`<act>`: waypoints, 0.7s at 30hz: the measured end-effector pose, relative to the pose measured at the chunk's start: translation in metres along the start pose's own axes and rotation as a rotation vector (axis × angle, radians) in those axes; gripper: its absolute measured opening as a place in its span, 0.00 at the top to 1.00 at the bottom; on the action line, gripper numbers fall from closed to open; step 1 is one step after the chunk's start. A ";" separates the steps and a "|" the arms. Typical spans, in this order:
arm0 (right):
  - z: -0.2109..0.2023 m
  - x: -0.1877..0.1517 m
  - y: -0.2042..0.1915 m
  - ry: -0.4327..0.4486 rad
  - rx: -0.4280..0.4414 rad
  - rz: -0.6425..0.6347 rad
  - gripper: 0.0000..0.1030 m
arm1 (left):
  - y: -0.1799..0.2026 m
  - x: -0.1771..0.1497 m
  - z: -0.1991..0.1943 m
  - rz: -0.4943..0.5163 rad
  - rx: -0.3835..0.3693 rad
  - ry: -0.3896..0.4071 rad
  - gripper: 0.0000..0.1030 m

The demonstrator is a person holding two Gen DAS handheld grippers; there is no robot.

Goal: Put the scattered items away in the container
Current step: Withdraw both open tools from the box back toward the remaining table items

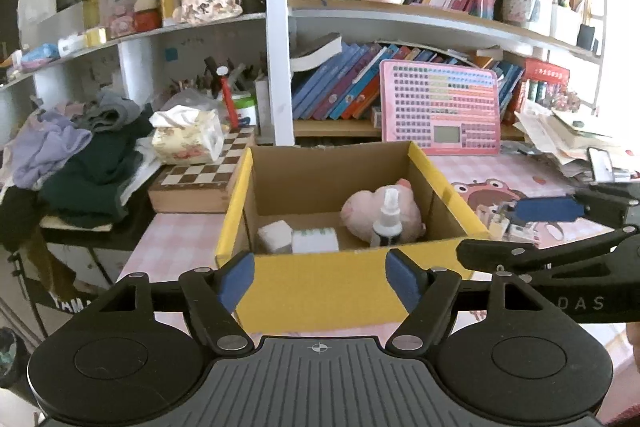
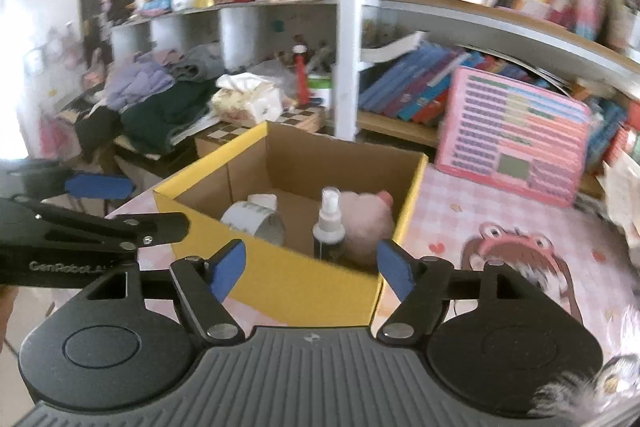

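Note:
An open cardboard box with yellow outer walls (image 1: pixel 320 287) stands on the pink checked desk mat; it also shows in the right wrist view (image 2: pixel 280 279). Inside lie a pink plush toy (image 1: pixel 400 211), an upright clear spray bottle (image 1: pixel 387 223), a white tape roll (image 1: pixel 275 235) and a small white-green pack (image 1: pixel 315 241). The right wrist view shows the bottle (image 2: pixel 329 227), plush (image 2: pixel 366 223) and tape roll (image 2: pixel 254 217). My left gripper (image 1: pixel 320 281) is open and empty just before the box's near wall. My right gripper (image 2: pixel 310 269) is open and empty at the box's near right corner.
A chessboard box (image 1: pixel 200 183) with a tissue pack (image 1: pixel 188 139) and a clothes pile (image 1: pixel 80 163) lie left of the box. A pink keyboard toy (image 1: pixel 440 107) leans on the bookshelf behind. Papers (image 1: pixel 568 139) pile at the right. A furry item (image 2: pixel 592 383) lies at the near right.

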State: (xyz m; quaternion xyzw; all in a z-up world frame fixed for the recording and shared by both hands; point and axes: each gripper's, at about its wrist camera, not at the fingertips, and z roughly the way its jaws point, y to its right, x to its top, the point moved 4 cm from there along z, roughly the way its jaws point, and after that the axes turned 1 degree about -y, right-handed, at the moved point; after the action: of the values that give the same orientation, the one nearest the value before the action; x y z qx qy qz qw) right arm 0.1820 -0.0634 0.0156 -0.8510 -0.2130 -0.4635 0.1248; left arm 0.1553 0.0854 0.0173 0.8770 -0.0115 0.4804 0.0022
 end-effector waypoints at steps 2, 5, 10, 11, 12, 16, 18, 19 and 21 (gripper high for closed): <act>-0.011 -0.006 -0.004 0.009 -0.028 0.026 0.30 | -0.002 -0.008 -0.012 0.001 -0.006 0.003 0.24; -0.027 -0.012 -0.009 0.027 -0.066 0.047 0.30 | -0.005 -0.018 -0.026 0.008 0.000 0.000 0.24; -0.053 -0.028 -0.021 0.052 -0.114 0.063 0.27 | -0.013 -0.035 -0.046 -0.017 0.007 -0.007 0.18; -0.056 -0.032 -0.024 0.052 -0.123 0.067 0.27 | -0.013 -0.039 -0.049 -0.010 0.009 -0.010 0.18; -0.059 -0.035 -0.027 0.050 -0.131 0.070 0.26 | -0.013 -0.042 -0.052 -0.003 0.013 -0.014 0.18; -0.063 -0.043 -0.036 0.022 -0.159 0.075 0.25 | -0.015 -0.053 -0.063 0.002 0.007 -0.031 0.18; -0.067 -0.047 -0.041 0.014 -0.163 0.062 0.24 | -0.016 -0.056 -0.066 -0.003 0.000 -0.035 0.18; -0.070 -0.049 -0.043 0.015 -0.167 0.061 0.24 | -0.017 -0.057 -0.066 -0.005 -0.002 -0.041 0.18; -0.074 -0.053 -0.045 0.015 -0.172 0.059 0.23 | -0.018 -0.060 -0.068 -0.005 -0.007 -0.048 0.18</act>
State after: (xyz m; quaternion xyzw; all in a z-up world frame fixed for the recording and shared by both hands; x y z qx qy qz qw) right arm 0.0805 -0.0669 0.0116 -0.8611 -0.1460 -0.4824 0.0664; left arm 0.0658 0.1051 0.0036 0.8883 -0.0113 0.4590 0.0062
